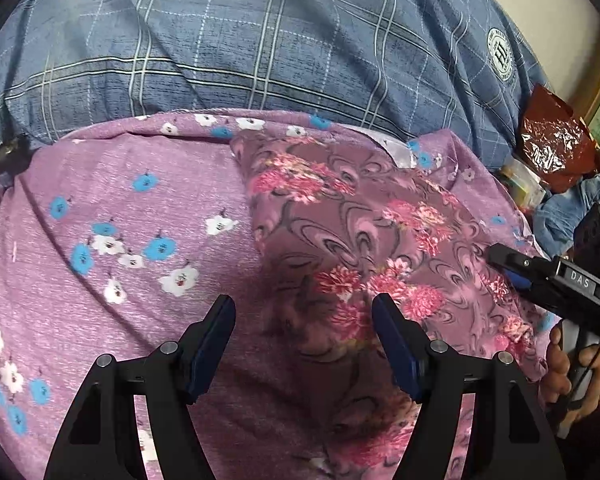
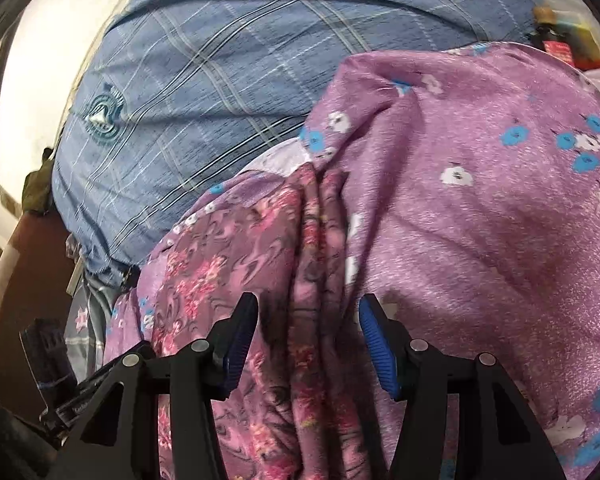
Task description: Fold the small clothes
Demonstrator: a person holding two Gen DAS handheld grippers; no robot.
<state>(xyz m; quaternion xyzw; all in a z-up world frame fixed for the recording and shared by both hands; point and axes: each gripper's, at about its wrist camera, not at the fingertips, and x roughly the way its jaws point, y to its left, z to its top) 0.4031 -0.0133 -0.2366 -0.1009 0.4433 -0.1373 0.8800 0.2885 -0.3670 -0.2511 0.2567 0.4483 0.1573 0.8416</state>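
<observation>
A mauve garment with pink flower print (image 1: 340, 232) lies on a purple sheet with blue and white flowers (image 1: 120, 200). My left gripper (image 1: 304, 320) hovers open just above the garment's near part, with nothing pinched between its dark blue pads. At the garment's right edge the right gripper (image 1: 508, 270) reaches in, a hand (image 1: 564, 364) holding its handle. In the right wrist view the garment (image 2: 236, 248) is bunched into a lengthwise ridge of folds (image 2: 320, 240). That ridge runs between the open jaws of my right gripper (image 2: 306, 320), whose blue ribbed pads stand clear of the cloth.
A blue plaid cover (image 1: 260, 40) with a round emblem (image 1: 500, 54) lies behind the purple sheet. A red foil bag (image 1: 552, 140) and a blue cloth (image 1: 572, 208) sit at the right. A pale wall (image 2: 32, 80) and dark brown furniture (image 2: 40, 248) border the left.
</observation>
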